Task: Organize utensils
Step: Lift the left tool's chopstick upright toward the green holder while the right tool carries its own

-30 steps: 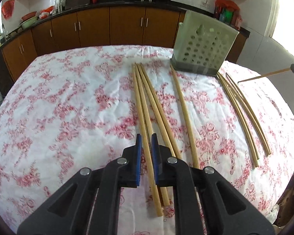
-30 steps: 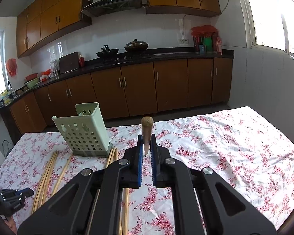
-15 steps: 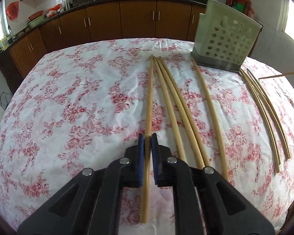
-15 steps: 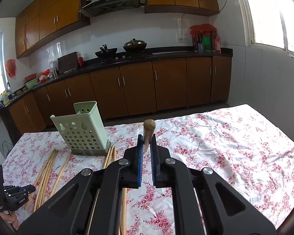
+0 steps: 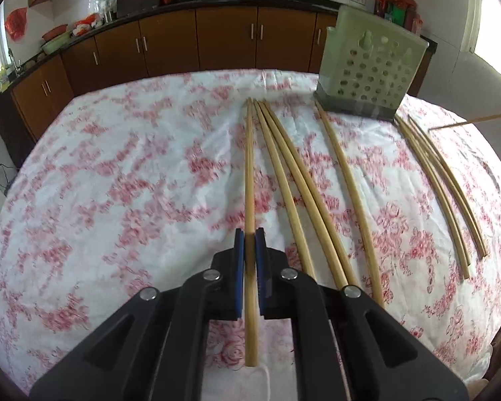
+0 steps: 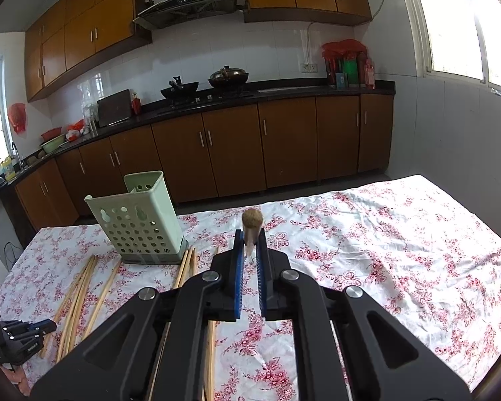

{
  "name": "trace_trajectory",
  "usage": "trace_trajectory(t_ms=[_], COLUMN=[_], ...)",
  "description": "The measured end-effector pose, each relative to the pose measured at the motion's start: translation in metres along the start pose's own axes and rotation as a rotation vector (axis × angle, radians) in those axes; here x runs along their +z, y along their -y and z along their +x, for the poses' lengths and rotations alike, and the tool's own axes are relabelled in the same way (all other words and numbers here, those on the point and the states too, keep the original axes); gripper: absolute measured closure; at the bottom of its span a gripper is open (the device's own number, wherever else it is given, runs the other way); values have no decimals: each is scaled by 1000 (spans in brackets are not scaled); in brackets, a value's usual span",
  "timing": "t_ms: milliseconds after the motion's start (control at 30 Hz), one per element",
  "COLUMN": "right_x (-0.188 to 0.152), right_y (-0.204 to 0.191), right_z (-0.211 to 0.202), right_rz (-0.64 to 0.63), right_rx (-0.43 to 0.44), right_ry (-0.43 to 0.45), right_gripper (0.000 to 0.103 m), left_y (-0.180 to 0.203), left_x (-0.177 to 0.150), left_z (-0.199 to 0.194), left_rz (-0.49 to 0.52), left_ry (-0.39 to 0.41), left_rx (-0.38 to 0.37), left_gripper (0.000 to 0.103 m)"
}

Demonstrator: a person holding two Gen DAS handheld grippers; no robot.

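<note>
Left wrist view: the left gripper [image 5: 249, 234] now has its blue pads closed onto 1 bamboo chopstick [image 5: 249, 167], the leftmost of a loose group on the floral tablecloth [image 5: 117, 200]. A second ago that stick ran slanted across under the pads; now it lies straight along the gripper's axis, so the grip has been secured and the stick looks ready to lift. Beside it to the right, 3 more chopsticks [image 5: 300, 187] rest on the cloth, and another bundle [image 5: 441, 183] lies further right. The green perforated utensil holder [image 5: 370, 70] stands upright at the far end of the sticks, and no stick shows above its rim.

Right wrist view: the right gripper [image 6: 249, 237] stays nearly closed on a second chopstick [image 6: 252, 222], seen end-on and pointing toward the camera. Against the earlier frames the holder [image 6: 140, 217] sits slightly nearer and larger, which suggests this stick is being carried toward it for insertion.
</note>
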State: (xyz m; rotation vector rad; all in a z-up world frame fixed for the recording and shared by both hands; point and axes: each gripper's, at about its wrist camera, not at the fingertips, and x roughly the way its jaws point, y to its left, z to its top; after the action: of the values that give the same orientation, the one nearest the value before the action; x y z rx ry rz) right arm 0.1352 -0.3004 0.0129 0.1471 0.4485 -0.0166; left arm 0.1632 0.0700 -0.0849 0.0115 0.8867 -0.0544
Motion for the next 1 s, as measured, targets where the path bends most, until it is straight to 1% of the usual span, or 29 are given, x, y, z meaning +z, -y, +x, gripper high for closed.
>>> trace_trajectory(t_ms=[100, 200, 333, 500, 633, 700, 800, 867, 1000], right_x=[5, 11, 16, 19, 21, 28, 51, 72, 115], right_y=[1, 1, 0, 0, -2, -4, -9, -14, -30], right_z=[-3, -6, -9, -10, -9, -10, -17, -26, -45], right_rz=[1, 5, 4, 6, -2, -8, -6, -4, 14], right_rx=[0, 1, 2, 7, 9, 14, 35, 55, 127], right_ry=[20, 42, 60, 64, 65, 73, 122, 176, 280], right_gripper=[95, 95, 95, 95, 95, 95, 95, 95, 95], left_y=[-5, -11, -17, -17, -18, -20, -20, -15, 2], left_x=[13, 35, 63, 89, 101, 109, 127, 146, 174], left_z=[-21, -50, -76, -97, -104, -109, -126, -146, -176], left_rz=[-16, -50, -73, -69, -81, -97, -117, -121, -103], left_ry=[69, 169, 265, 341, 369, 387, 437, 497, 587], left_rx=[-9, -14, -20, 1, 15, 14, -7, -34, -99], left_gripper=[95, 95, 95, 95, 95, 95, 95, 95, 95])
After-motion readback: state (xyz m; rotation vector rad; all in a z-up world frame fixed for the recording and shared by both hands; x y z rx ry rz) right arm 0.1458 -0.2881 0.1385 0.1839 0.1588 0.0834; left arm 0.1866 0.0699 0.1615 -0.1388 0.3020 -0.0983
